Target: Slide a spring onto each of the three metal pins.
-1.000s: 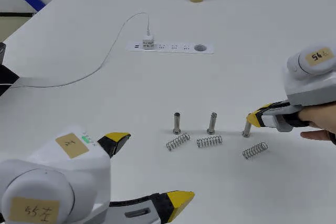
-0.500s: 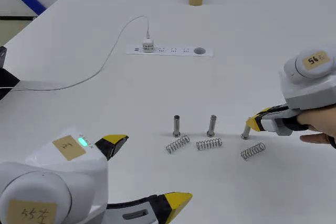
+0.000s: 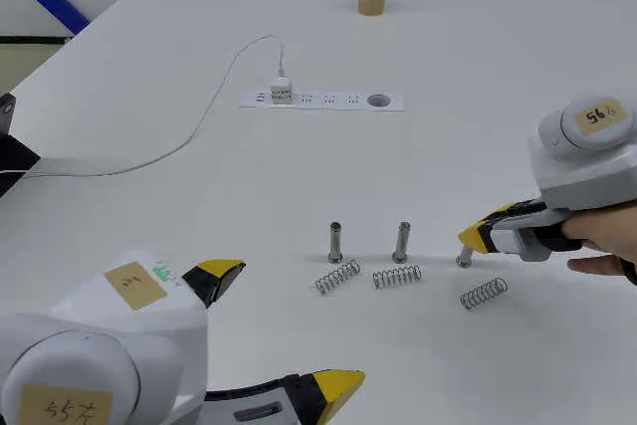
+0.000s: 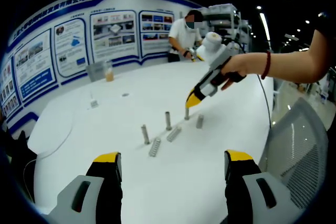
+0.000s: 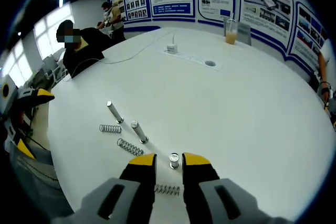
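At the right end of the row, my right gripper (image 5: 169, 165) had its jaws drawn close on either side of the rightmost pin (image 3: 464, 258), which stood on the white table (image 3: 299, 176). From the right gripper view I could not tell whether the pads really pinched it or only flanked it. The nearest spring (image 3: 484, 293) lay on the table just beside that pin, threaded on nothing. The middle pin (image 3: 402, 242) and the left pin (image 3: 335, 242) stood upright, each with a loose spring lying just in front. My left gripper (image 4: 173, 157) hung low at the near side, jaws spread wide and empty, well apart from the row.

I judged the pin slim and free-standing, so an uneven squeeze or a sideways nudge could have tipped it and sent it rolling into its neighbour. A weak hold near the head might have let it swivel or drop. The coil could also have skated away if it was pinched off-centre.
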The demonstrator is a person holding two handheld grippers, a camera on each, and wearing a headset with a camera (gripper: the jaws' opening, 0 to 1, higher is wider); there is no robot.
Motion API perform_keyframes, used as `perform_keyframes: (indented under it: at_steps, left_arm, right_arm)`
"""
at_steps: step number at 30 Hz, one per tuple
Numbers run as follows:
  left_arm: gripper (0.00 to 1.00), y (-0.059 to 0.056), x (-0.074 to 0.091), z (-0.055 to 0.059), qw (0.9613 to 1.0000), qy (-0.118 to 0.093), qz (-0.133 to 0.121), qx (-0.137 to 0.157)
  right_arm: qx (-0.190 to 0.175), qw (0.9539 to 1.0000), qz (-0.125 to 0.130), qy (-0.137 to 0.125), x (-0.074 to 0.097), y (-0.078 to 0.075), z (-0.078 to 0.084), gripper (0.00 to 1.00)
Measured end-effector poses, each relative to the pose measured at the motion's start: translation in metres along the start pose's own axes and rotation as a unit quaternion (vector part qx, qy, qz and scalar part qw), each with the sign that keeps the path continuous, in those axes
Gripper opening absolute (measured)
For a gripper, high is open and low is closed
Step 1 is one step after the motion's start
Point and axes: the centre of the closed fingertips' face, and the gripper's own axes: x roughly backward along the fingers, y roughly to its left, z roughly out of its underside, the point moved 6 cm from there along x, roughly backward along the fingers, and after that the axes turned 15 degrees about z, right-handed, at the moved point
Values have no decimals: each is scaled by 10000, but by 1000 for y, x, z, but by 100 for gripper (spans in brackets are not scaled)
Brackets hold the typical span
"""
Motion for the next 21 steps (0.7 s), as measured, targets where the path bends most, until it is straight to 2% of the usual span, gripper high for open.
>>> perform_keyframes:
  at_steps: [5,9,11,21]
  left_arm:
    - [80,3,-1,-1,10000,-17,-3,-7]
    - [79,6,-3,-2,10000,-11,-16,-20]
    - [79,8,-4,-3,10000,-5,-13,-21]
    - [72,16,-11,-3,9999,100,42,-93]
  right_arm:
    - [-151,9996,-98,-231,7,1,-3,27]
    - [-410,9977,-240,-476,12,3,-5,34]
    - [-415,9964,-354,-651,16,6,-5,37]
    - [-480,9905,-671,-1099,30,9,2,51]
